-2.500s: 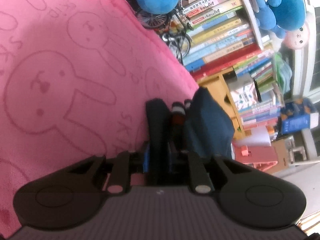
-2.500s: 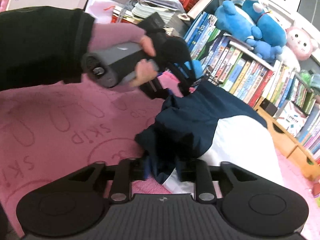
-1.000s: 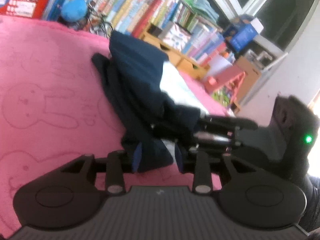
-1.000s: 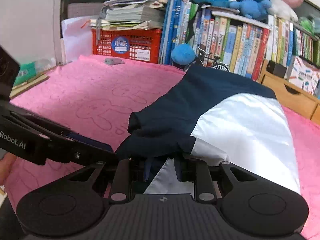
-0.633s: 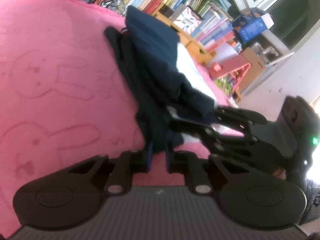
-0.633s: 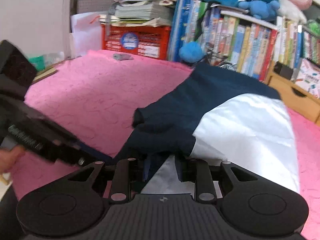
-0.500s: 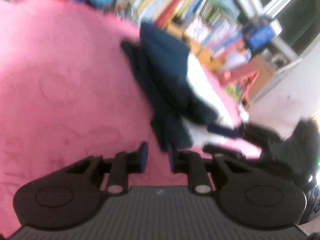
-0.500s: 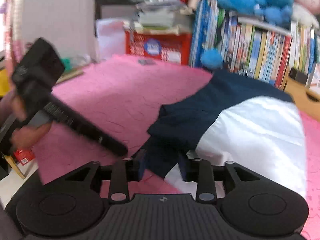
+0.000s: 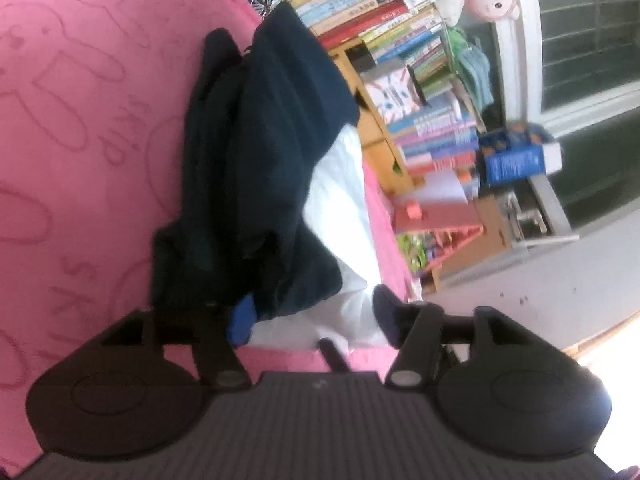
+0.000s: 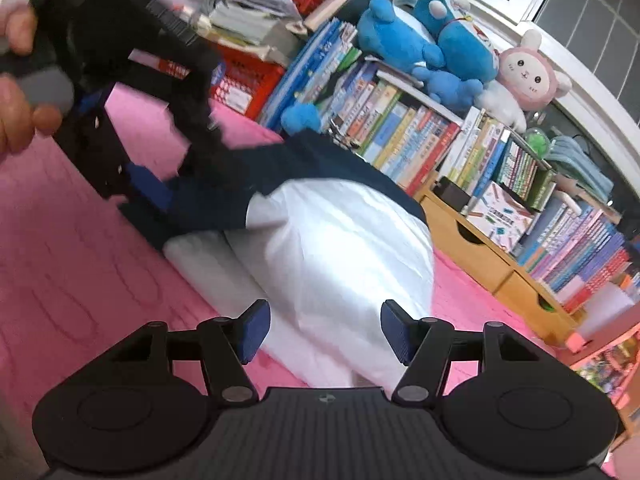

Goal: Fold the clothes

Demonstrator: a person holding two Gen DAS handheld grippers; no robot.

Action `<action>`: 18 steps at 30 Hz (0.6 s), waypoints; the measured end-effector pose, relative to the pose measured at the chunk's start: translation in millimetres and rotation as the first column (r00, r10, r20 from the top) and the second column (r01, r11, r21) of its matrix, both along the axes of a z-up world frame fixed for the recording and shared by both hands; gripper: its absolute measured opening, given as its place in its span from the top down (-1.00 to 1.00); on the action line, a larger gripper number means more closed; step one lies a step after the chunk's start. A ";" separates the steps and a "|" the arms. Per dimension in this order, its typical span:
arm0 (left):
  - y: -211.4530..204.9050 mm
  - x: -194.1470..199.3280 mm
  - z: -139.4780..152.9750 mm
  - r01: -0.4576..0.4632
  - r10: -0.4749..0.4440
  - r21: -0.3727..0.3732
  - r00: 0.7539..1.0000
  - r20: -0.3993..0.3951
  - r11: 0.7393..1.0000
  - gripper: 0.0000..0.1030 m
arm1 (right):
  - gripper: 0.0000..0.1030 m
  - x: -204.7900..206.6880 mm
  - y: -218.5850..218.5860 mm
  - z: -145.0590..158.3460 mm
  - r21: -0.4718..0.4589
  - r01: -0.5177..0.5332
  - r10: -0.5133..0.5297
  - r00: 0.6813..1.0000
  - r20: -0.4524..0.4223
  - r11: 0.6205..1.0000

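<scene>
A navy and white garment (image 9: 260, 160) lies folded in a bundle on the pink rabbit-print blanket (image 9: 80, 120). My left gripper (image 9: 312, 316) is at its near end with its jaws opening. The bundle's navy and white edge lies between the pads, and they do not clamp it. In the right wrist view the white part of the garment (image 10: 340, 240) faces me. My right gripper (image 10: 324, 332) stands just short of it, jaws opening, with only the white edge between the pads. The left gripper (image 10: 176, 168), held by a hand (image 10: 16, 80), hovers at the navy end.
A bookshelf (image 10: 420, 140) packed with books runs along the far side of the blanket (image 10: 80, 280), with plush toys (image 10: 420, 40) on top. A red basket (image 10: 244, 80) stands at the back left and wooden drawers (image 10: 480, 256) at the right.
Both grippers were shut on the garment's near edge a second ago. Both have let go and spread their jaws. The garment now rests on the blanket, and the left gripper has rolled.
</scene>
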State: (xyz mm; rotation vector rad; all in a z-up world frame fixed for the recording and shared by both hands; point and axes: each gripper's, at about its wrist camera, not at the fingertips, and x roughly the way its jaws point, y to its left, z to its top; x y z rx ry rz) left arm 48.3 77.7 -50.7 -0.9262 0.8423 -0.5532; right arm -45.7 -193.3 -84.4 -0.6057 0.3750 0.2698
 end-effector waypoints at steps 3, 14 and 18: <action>4.9 0.1 -1.2 -0.050 0.050 0.012 0.999 -0.017 0.999 -0.17 | -0.19 3.8 -0.6 -8.2 -0.015 -0.004 0.004 1.000 0.017 1.000; -12.7 -60.6 65.0 -0.208 -0.089 0.677 0.922 0.377 0.706 0.06 | 0.76 13.3 42.1 -17.1 -0.135 -0.221 0.234 0.968 0.088 0.966; -59.5 -87.7 58.9 -0.292 -0.398 0.853 0.787 0.472 0.433 0.00 | 0.72 3.3 34.1 -13.7 -0.145 -0.320 0.339 0.932 0.131 0.936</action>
